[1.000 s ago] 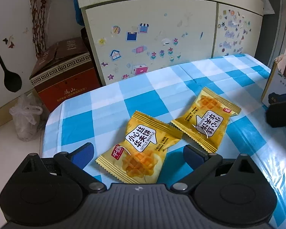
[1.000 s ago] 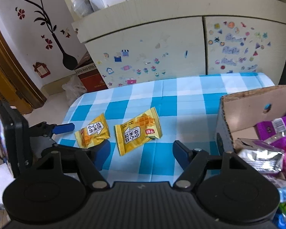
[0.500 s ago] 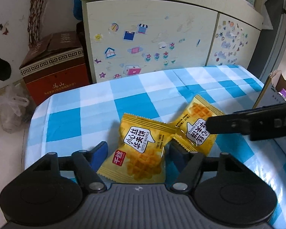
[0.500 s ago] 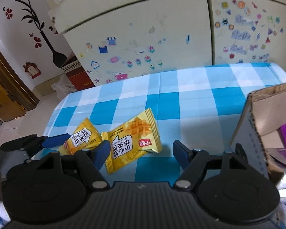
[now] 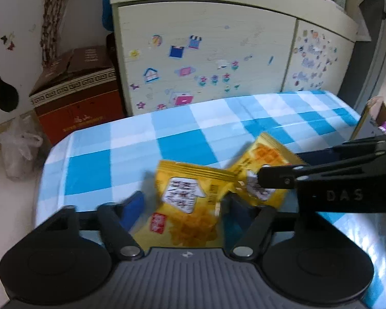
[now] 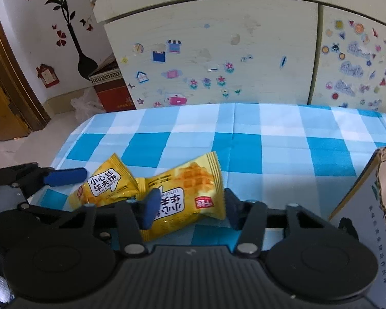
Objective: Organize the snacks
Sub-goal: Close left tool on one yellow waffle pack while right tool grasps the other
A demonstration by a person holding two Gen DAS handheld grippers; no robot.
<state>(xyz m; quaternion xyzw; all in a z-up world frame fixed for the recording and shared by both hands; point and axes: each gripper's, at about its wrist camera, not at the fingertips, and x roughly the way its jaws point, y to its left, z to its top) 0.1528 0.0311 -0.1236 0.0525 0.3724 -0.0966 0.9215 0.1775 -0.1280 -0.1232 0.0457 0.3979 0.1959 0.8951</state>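
Observation:
Two yellow waffle snack packets lie side by side on the blue-checked tablecloth (image 6: pixel 244 139). My left gripper (image 5: pixel 184 206) is open with its blue fingers around the left packet (image 5: pixel 187 206), which also shows in the right wrist view (image 6: pixel 104 186). My right gripper (image 6: pixel 190 207) is open with its fingers around the right packet (image 6: pixel 187 198), which the left wrist view (image 5: pixel 265 170) also shows, partly behind the right gripper's black body. Both packets rest on the cloth and overlap at their near ends.
A cardboard box (image 6: pixel 373 206) with snack packets stands at the right on the table. A stickered cream cabinet (image 6: pixel 218 51) is behind the table. A red-brown carton (image 5: pixel 77 95) and a plastic bag (image 5: pixel 18 152) sit on the floor at the left.
Both grippers moved forward and down, each now straddling a packet. Their jaws narrowed. The right gripper came in close beside the left one.

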